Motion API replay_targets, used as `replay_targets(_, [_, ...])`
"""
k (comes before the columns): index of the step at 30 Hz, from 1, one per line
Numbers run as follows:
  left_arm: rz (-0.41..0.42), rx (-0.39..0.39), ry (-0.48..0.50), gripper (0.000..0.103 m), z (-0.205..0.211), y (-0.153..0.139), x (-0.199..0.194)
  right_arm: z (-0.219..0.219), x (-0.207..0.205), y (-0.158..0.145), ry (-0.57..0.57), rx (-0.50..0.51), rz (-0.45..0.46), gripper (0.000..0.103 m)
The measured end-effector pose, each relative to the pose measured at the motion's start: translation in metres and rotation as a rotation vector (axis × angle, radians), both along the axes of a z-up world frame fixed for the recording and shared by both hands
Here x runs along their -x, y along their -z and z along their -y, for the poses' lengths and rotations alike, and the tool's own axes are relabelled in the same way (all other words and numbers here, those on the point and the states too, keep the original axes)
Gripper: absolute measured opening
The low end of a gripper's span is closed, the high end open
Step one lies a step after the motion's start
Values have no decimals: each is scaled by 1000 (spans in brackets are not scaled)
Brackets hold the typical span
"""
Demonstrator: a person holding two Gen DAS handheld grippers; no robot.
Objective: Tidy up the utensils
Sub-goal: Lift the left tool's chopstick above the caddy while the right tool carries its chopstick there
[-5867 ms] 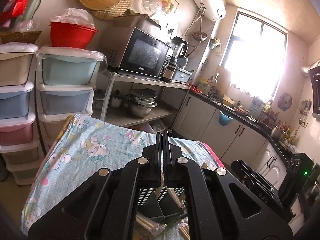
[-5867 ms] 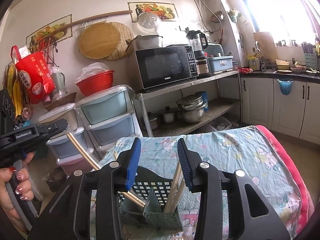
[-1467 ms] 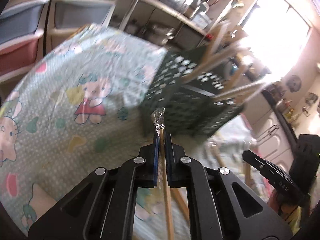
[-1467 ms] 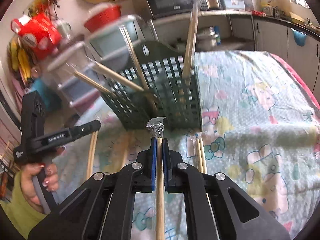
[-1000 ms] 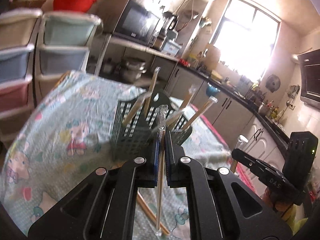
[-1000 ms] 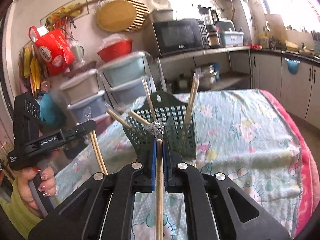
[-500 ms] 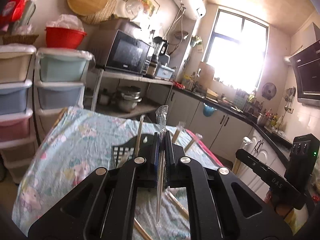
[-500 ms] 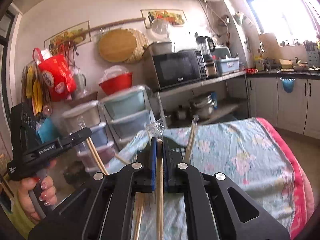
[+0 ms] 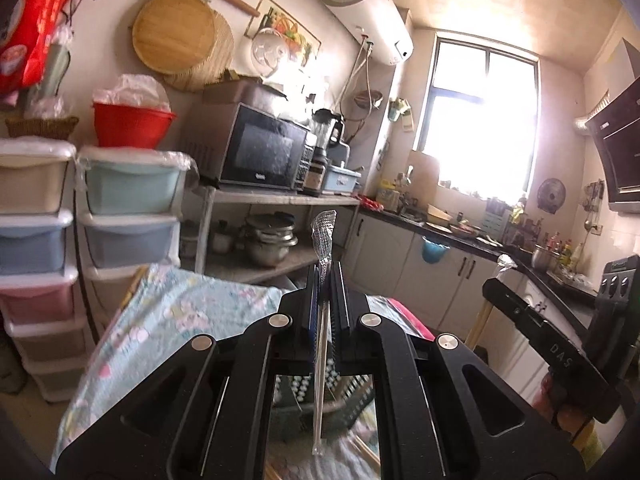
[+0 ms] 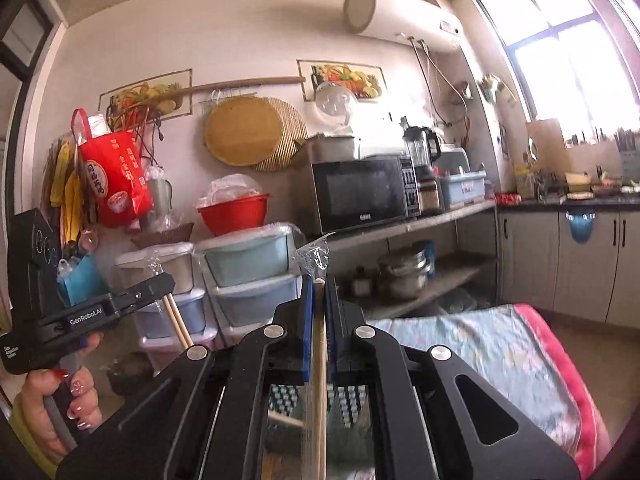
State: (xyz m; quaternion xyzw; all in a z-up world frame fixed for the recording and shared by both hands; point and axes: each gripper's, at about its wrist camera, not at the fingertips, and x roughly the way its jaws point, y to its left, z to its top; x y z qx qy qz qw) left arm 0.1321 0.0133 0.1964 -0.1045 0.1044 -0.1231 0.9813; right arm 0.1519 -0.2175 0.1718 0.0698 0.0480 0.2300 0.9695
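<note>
My left gripper (image 9: 325, 280) is clamped on a wrapped chopstick pair (image 9: 320, 360), held near its top so the long end hangs toward the basket (image 9: 320, 400) on the table (image 9: 168, 312) below (probably for a drop-in). My right gripper (image 10: 316, 292) pinches another wrapped pair (image 10: 319, 380) the same way, above the same basket (image 10: 348, 400). Readable text: "GenRobot.AI" on the left gripper (image 10: 160, 280) as seen from the right camera, "DAS" on the right one (image 9: 490, 286) in the left view. The microwave (image 9: 260, 148) logo is too small to read.
</note>
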Motion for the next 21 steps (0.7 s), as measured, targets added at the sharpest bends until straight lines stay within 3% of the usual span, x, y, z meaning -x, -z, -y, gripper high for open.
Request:
replay_targets(8, [34,-28,-62,3,1,-13,-21,-12,-22,-17,25,31,81,6])
replay_targets(21, [29,-54,-131,3,9,8,-53,-33,-63,-3,78,41,111,6])
